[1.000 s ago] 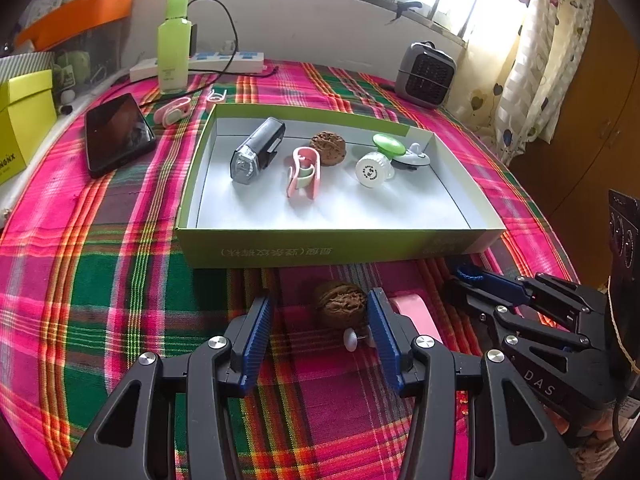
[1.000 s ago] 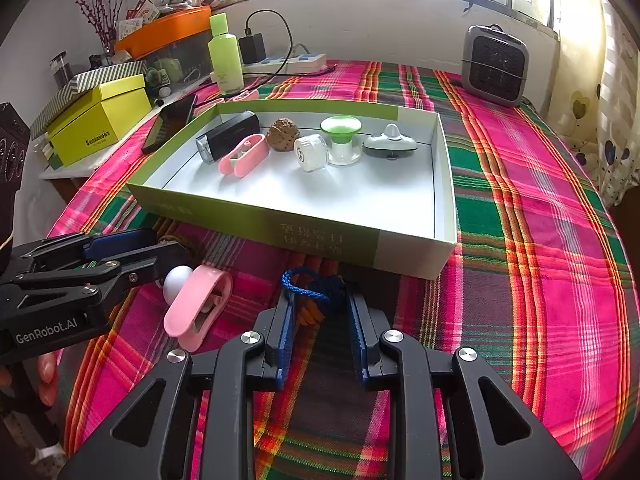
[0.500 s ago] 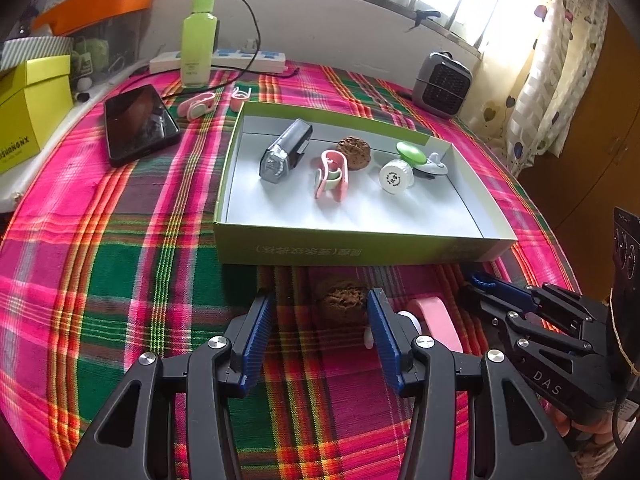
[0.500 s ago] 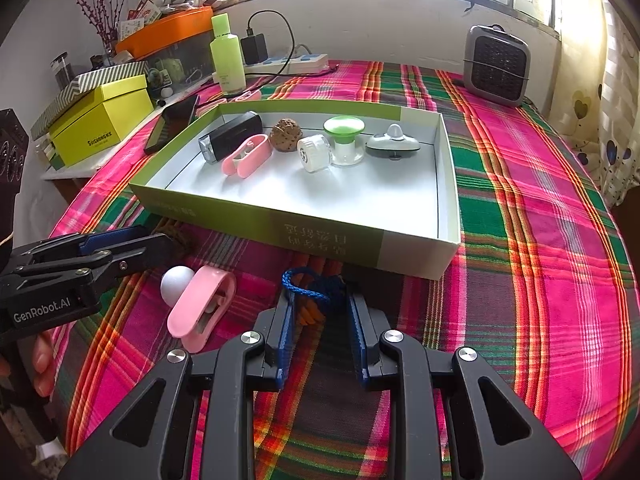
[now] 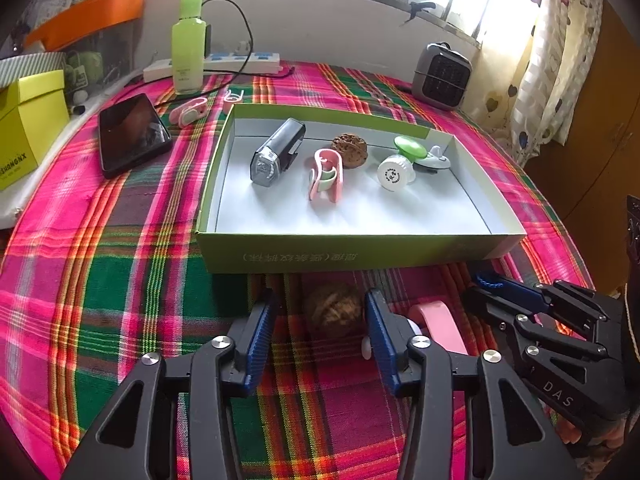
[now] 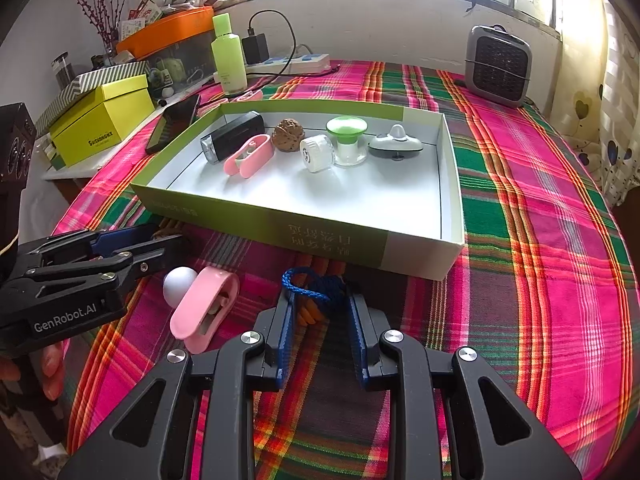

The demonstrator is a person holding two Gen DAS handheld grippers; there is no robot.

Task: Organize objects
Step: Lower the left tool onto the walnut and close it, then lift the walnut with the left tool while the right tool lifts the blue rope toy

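Note:
A brown walnut (image 5: 334, 312) lies on the plaid cloth just in front of the green box (image 5: 360, 250). My left gripper (image 5: 320, 322) straddles it, its jaws closing, with a gap still showing on the walnut's left side. My right gripper (image 6: 320, 312) is shut on a blue cord loop (image 6: 310, 285) with orange strands (image 6: 308, 315) beneath it, close to the box's front wall (image 6: 260, 220). In the left wrist view the right gripper (image 5: 482, 285) sits to the right. A pink clip (image 6: 204, 306) and a white ball (image 6: 180, 282) lie between the grippers.
The box holds a black lamp (image 5: 276, 152), a pink clip (image 5: 326, 176), a second walnut (image 5: 349, 144), a white cap (image 5: 394, 172) and green (image 6: 346, 130) and grey (image 6: 396, 144) pieces. A phone (image 5: 130, 132), green bottle (image 5: 188, 44), power strip, yellow box (image 6: 100, 120) and small heater (image 6: 498, 66) stand around.
The left gripper's fingers have drawn slightly closer around the walnut. The right gripper keeps its hold on the blue cord and has not moved.

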